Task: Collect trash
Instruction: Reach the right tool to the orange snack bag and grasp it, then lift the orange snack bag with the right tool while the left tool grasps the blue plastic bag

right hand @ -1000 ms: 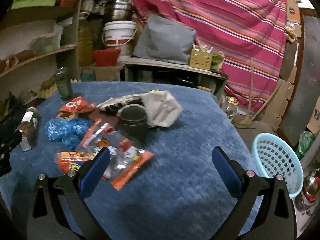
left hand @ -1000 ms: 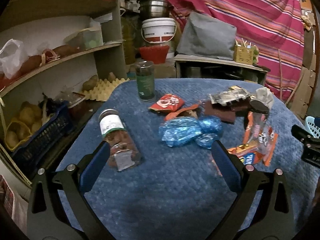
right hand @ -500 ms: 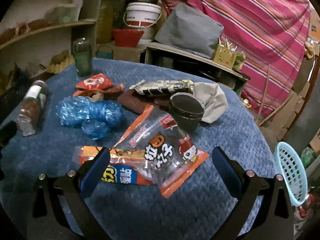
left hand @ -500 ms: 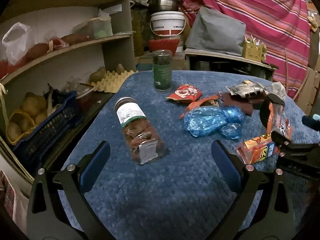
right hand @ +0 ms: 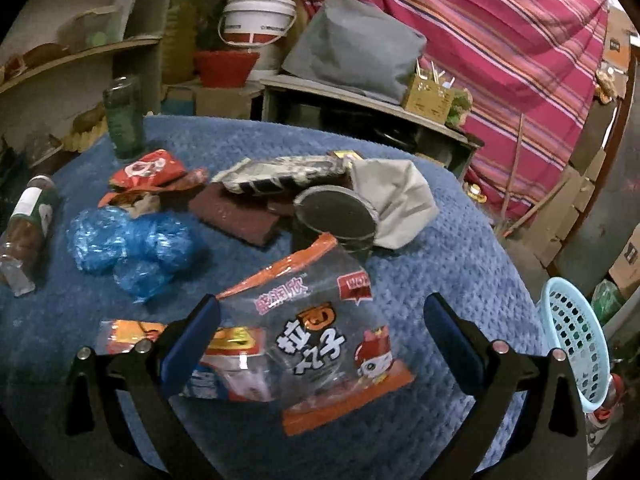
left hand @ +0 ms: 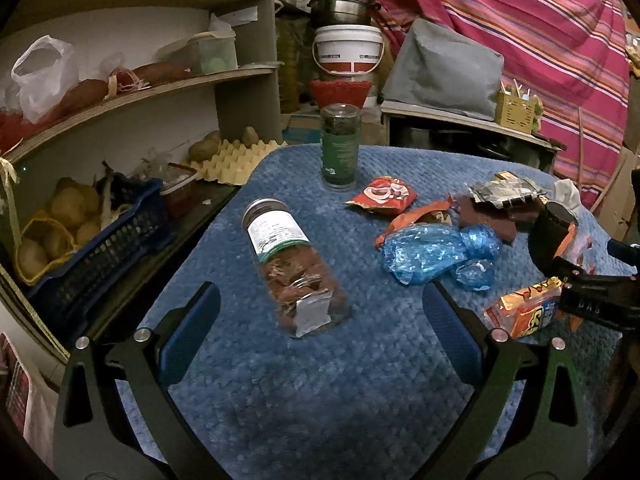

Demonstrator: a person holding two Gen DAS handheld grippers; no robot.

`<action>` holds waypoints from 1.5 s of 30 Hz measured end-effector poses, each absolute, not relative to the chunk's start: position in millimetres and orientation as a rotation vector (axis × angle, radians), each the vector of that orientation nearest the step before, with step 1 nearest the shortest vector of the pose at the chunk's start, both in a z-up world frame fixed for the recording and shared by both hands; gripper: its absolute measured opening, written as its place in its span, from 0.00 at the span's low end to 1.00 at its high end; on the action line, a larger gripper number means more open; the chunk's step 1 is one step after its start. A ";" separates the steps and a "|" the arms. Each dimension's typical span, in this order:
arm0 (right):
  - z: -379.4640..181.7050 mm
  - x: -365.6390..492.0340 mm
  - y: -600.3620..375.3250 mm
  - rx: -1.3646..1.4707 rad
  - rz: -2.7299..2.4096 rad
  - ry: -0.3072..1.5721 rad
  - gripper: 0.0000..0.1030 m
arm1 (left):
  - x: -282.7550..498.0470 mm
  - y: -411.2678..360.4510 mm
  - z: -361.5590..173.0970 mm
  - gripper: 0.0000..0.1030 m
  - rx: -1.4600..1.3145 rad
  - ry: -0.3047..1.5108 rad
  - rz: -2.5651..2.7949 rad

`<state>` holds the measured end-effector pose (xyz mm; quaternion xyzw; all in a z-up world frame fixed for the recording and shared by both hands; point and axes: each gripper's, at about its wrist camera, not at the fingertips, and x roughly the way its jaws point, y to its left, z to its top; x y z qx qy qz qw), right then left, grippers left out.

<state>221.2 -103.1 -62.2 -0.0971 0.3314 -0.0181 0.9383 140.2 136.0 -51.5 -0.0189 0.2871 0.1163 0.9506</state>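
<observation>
Trash lies scattered on a blue-covered table. My left gripper is open, with a fallen plastic jar just ahead between its fingers, not touching them. My right gripper is open and straddles a clear orange-edged snack bag, which overlaps an orange-yellow wrapper. Further out lie crumpled blue plastic, a red packet, a brown wrapper, a silver foil wrapper, a black cup and a crumpled grey paper. The right gripper's dark body shows at the right edge of the left wrist view.
A green upright jar stands at the table's far edge. Shelves with potatoes, an egg tray and a blue crate line the left. A light-blue basket sits below the table's right side. Buckets and a grey cushion stand behind.
My left gripper moved left toward the fallen jar, now centred between its fingers. My right gripper advanced over the clear snack bag, which now lies between its fingers.
</observation>
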 end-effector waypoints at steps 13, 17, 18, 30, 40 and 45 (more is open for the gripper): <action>-66.7 235.0 -153.1 -0.109 -0.006 0.718 0.54 | 139.2 124.8 -48.2 0.95 -0.028 0.589 0.234; -66.9 234.5 -161.5 -0.088 0.009 0.709 0.52 | 140.7 118.9 -49.2 0.95 -0.025 0.594 0.230; -66.7 234.0 -162.4 -0.083 0.017 0.705 0.51 | 141.1 117.3 -49.2 0.95 -0.024 0.594 0.230; -67.8 220.0 -164.2 -0.053 0.130 0.654 0.48 | 153.1 103.5 -49.8 0.95 -0.038 0.591 0.229; -66.0 212.4 -171.6 -0.038 0.163 0.628 0.43 | 186.4 84.6 -54.3 0.95 -0.037 0.626 0.191; -66.8 212.6 -178.0 -0.020 0.155 0.621 0.43 | 211.7 68.4 -57.0 0.95 -0.017 0.655 0.164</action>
